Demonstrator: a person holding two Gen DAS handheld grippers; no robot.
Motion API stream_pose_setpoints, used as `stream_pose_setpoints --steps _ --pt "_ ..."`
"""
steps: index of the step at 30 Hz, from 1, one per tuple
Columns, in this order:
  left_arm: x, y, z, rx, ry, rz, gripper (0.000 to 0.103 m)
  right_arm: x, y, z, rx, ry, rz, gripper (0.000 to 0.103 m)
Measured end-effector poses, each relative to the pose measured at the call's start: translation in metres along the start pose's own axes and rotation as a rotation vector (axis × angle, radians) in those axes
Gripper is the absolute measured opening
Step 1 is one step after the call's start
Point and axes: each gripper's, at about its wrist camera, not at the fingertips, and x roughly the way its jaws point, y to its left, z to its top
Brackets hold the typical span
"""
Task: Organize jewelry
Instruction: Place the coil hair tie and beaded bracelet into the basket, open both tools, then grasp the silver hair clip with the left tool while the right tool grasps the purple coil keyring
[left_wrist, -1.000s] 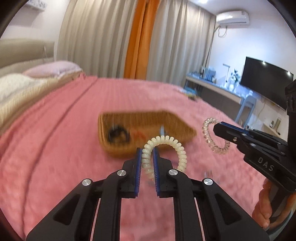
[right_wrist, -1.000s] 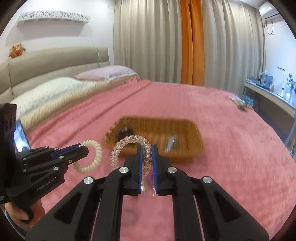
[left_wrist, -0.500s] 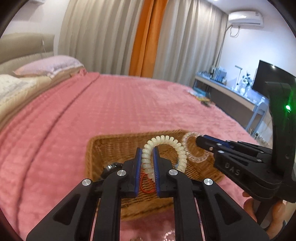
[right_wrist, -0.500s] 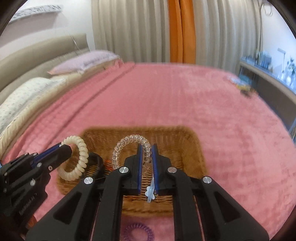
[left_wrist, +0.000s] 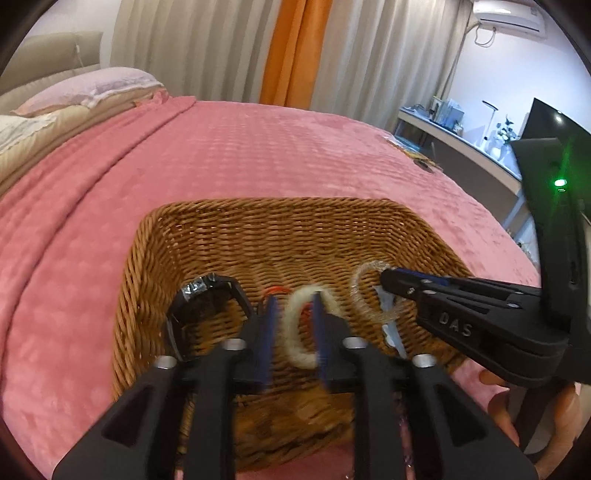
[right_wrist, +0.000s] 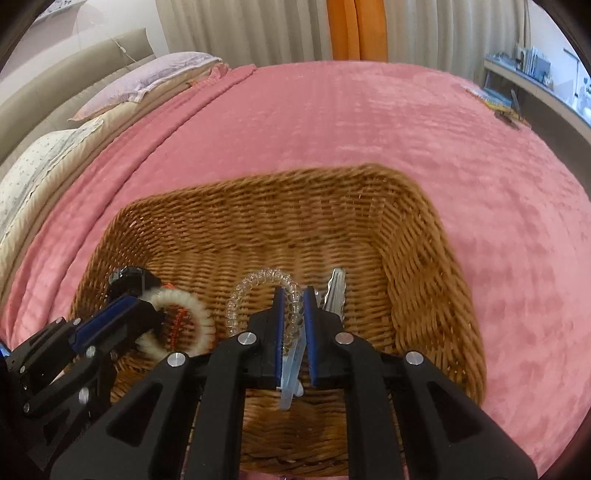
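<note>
Two grippers (left_wrist: 291, 325) (right_wrist: 291, 325) over basket (left_wrist: 273, 229), seemingly.

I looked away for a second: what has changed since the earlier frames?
Both grippers came down over the wicker basket. The left gripper has just been opening, letting go of the cream coil bracelet, which is still between its fingers. The right gripper stays clamped on the clear coil bracelet.

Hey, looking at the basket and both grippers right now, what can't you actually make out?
- White coil band: motion-blurred in the left wrist view between the left gripper, whose jaws have just been opening; contact unclear.
- Red item: mostly hidden behind the band; identity unclear.
- Watch: partly covered by a left gripper finger; face unreadable.
- Basket near wall: hidden by the right gripper, shut on the clear band.
</note>
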Motion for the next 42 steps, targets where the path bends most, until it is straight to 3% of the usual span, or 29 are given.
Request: stream_pose_setpoints --steps 2,5,7,9,11,18,22,29,32,34,39,42 --pt "-0.008 -0.001 0.000 -0.001 -0.022 0.001 0.043 -0.003 -0.002 -0.001 0.016 0.010 0.017 0.010" --pt "-0.029 0.001 0.000 -0.014 -0.046 -0.017 0.043 -0.021 -0.005 -0.004 0.024 -0.015 0.019 0.012" --pt "-0.043 0.001 0.001 -0.020 -0.063 -0.020 0.044 -0.036 -0.006 -0.006 0.028 -0.035 0.027 0.019" --pt "-0.061 0.003 0.000 -0.031 -0.086 -0.031 0.044 -0.054 -0.006 -0.009 0.030 -0.056 0.034 0.037" --pt "-0.081 0.007 -0.002 -0.050 -0.107 -0.053 0.044 -0.074 -0.007 -0.013 0.031 -0.086 0.031 0.047" --pt "-0.148 0.005 -0.016 -0.047 -0.199 -0.087 0.048 -0.136 -0.005 -0.044 -0.028 -0.183 0.007 0.047" --pt "-0.166 0.006 -0.034 -0.054 -0.215 -0.106 0.048 -0.158 -0.009 -0.075 -0.060 -0.220 0.005 0.047" --pt "-0.146 0.004 -0.083 -0.065 -0.117 -0.108 0.048 -0.149 -0.010 -0.113 -0.076 -0.216 -0.034 0.046" --pt "-0.117 -0.008 -0.106 -0.053 -0.017 -0.102 0.048 -0.135 -0.014 -0.121 -0.077 -0.188 -0.006 0.030" --pt "-0.099 -0.013 -0.116 -0.055 0.036 -0.108 0.048 -0.125 -0.016 -0.125 -0.072 -0.166 0.031 0.030" --pt "-0.073 -0.025 -0.125 -0.072 0.115 -0.121 0.048 -0.099 -0.021 -0.126 -0.042 -0.100 0.061 0.026" --pt "-0.059 -0.035 -0.122 -0.072 0.149 -0.091 0.048 -0.078 -0.025 -0.122 0.009 -0.039 0.093 0.026"
